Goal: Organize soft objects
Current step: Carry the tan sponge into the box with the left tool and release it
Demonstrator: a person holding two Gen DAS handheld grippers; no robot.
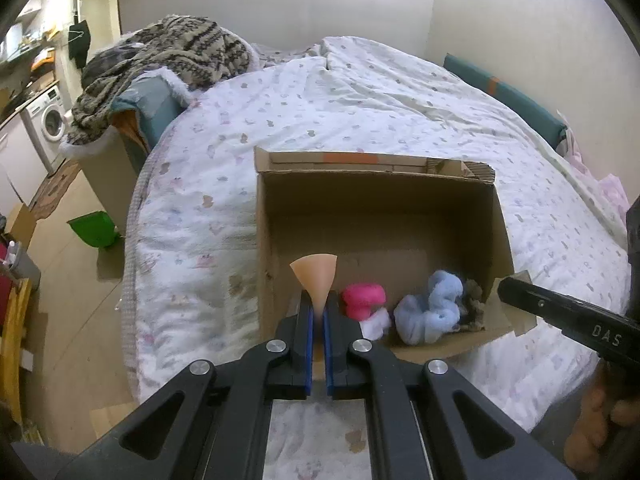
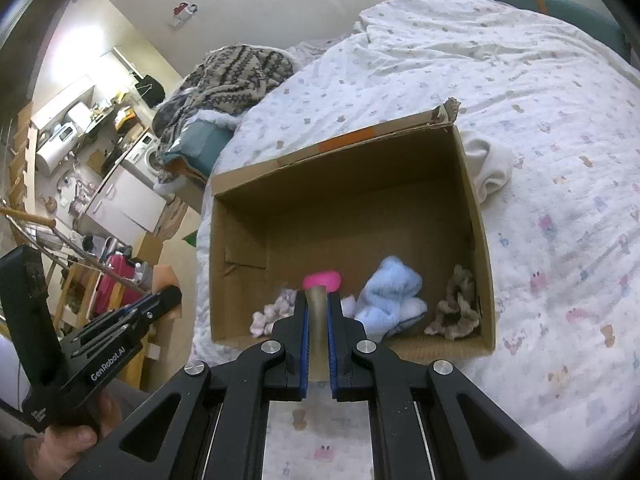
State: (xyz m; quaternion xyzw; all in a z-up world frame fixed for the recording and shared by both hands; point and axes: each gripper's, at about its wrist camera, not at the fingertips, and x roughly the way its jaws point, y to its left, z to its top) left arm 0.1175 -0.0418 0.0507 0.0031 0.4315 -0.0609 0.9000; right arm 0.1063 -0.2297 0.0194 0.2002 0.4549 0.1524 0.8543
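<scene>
An open cardboard box [image 1: 400, 168] lies on the bed. Inside are a pink soft toy [image 1: 364, 298], a light blue fluffy one [image 1: 434, 306], a brown one [image 2: 456, 304] and a small pale one [image 2: 270, 312]. My left gripper [image 1: 319, 304] is shut on a peach wedge-shaped soft piece [image 1: 316, 276] over the box's near edge. My right gripper [image 2: 318, 300] is shut on a tan-olive soft piece [image 2: 318, 312] above the box's [image 2: 474, 216] near wall. A white soft item [image 2: 490, 164] lies on the bed to the right of the box.
The bed has a white patterned duvet [image 1: 360, 100]. A knitted blanket [image 1: 168, 60] is heaped on a tub at its left. A green bin [image 1: 94, 228] stands on the wood floor. A washing machine [image 1: 50, 120] and kitchen clutter are at far left.
</scene>
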